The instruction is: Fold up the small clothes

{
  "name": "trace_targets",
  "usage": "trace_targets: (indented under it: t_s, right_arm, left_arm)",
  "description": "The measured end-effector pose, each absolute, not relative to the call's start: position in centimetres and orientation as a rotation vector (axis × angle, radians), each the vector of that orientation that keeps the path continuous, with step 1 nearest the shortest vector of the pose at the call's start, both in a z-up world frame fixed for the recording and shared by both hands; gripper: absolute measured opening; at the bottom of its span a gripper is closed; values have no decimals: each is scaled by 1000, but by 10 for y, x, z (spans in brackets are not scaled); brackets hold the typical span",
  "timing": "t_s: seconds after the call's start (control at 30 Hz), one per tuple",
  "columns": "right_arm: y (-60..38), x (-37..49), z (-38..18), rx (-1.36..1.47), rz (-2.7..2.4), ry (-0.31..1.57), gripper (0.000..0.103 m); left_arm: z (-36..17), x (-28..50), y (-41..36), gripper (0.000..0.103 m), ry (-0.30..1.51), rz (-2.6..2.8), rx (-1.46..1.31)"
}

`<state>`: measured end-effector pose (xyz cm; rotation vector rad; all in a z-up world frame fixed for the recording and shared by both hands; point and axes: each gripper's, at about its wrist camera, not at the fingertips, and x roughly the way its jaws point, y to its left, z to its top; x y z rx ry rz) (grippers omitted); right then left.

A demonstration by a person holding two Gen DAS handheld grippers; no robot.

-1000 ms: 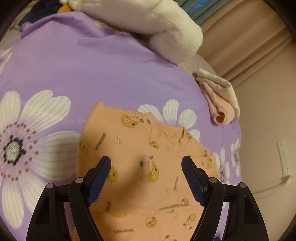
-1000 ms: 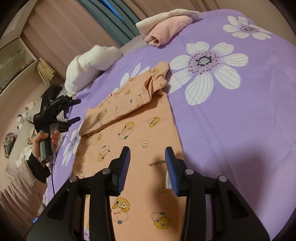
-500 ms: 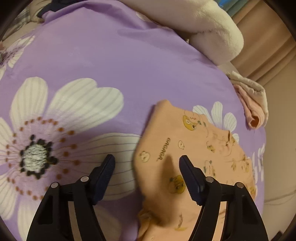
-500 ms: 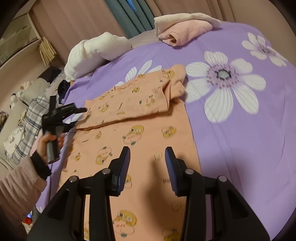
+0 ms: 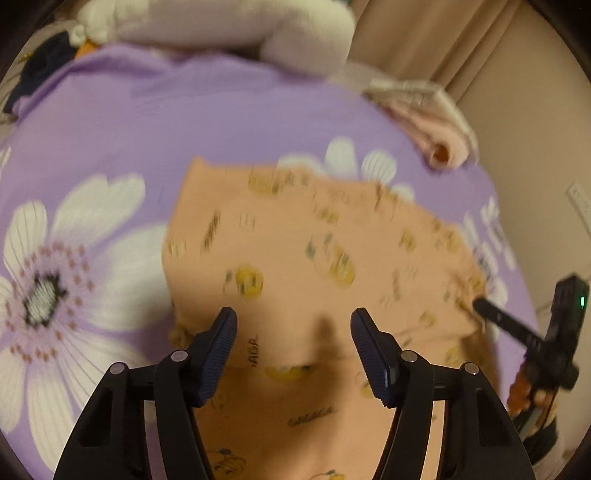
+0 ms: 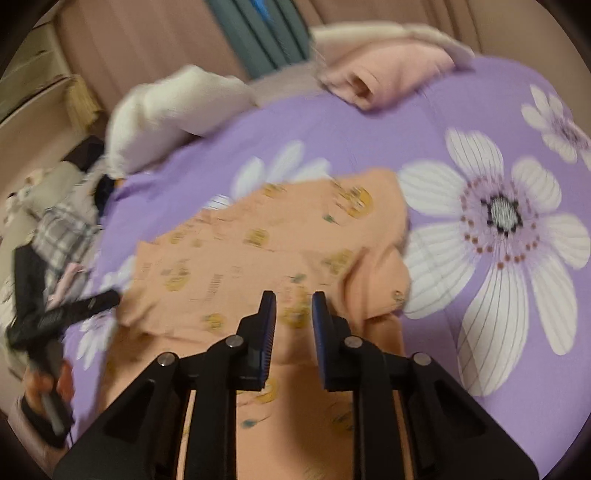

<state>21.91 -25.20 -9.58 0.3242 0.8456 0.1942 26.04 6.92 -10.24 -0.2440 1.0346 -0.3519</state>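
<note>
A small orange garment (image 5: 314, 266) with yellow cartoon prints lies on the purple flowered bedspread (image 5: 147, 122), its top part folded over the lower part. It also shows in the right wrist view (image 6: 258, 251). My left gripper (image 5: 293, 328) is open and empty, hovering over the folded edge. My right gripper (image 6: 293, 314) is open with a narrow gap, empty, over the garment near its bunched right end. The right gripper also shows in the left wrist view (image 5: 517, 332) at the garment's far end, and the left gripper shows in the right wrist view (image 6: 74, 306) at the left end.
A folded pink and cream pile (image 5: 436, 125) lies at the far corner of the bed, also in the right wrist view (image 6: 384, 70). A white plush blanket (image 5: 258, 26) lies along the head of the bed. Curtains hang behind. Dark and plaid clothes (image 6: 62, 229) lie at the left.
Both grippers moved in over the garment. The left swung back from the bedspread's big flower onto the folded cloth. The right closed in on the bunched end, its gap a little narrower.
</note>
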Motion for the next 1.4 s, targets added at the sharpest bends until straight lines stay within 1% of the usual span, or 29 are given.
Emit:
trace_targets:
  t_s: [0.03, 0.1, 0.17, 0.2, 0.23, 0.3, 0.43, 0.5, 0.6, 0.7, 0.97, 1.17, 1.4]
  right_arm:
    - [-255, 224, -103, 342, 177, 872, 19]
    - [-265, 228, -118, 394, 158, 916, 10]
    - [-274, 224, -121, 451, 165, 916, 10]
    - [-276, 222, -119, 467, 172, 917, 14]
    - [-277, 218, -115, 476, 180, 917, 16]
    - [-275, 203, -104, 446, 197, 903, 24]
    - [-275, 167, -92, 408, 234, 887, 28]
    - [-279, 147, -90, 410, 231, 878, 34]
    - [-286, 118, -90, 392, 217, 874, 42]
    - [-293, 95, -91, 357, 189, 892, 42]
    - [-317, 52, -109, 404, 134, 947, 43]
    - [-323, 29, -117, 436, 148, 969, 43]
    - [-315, 13, -118, 412, 222, 992, 47]
  left_arm:
    - [-112, 261, 69, 65, 1065, -347, -242]
    - [-119, 260, 69, 65, 1070, -347, -237]
    - [-113, 257, 70, 65, 1068, -348, -258]
    - [-109, 256, 72, 65, 1071, -362, -286]
    - [-106, 253, 74, 65, 1069, -368, -304]
    - [-98, 242, 83, 65, 1058, -374, -332]
    - [-90, 211, 104, 66, 1059, -399, -412]
    - [-92, 188, 116, 72, 1069, -404, -455]
    - [-99, 157, 134, 72, 1086, -408, -525]
    - [-110, 130, 150, 72, 1115, -413, -606]
    - [-123, 86, 157, 73, 1133, -473, -711]
    - [-122, 69, 142, 73, 1155, -539, -691]
    - [-123, 56, 134, 73, 1165, -573, -682]
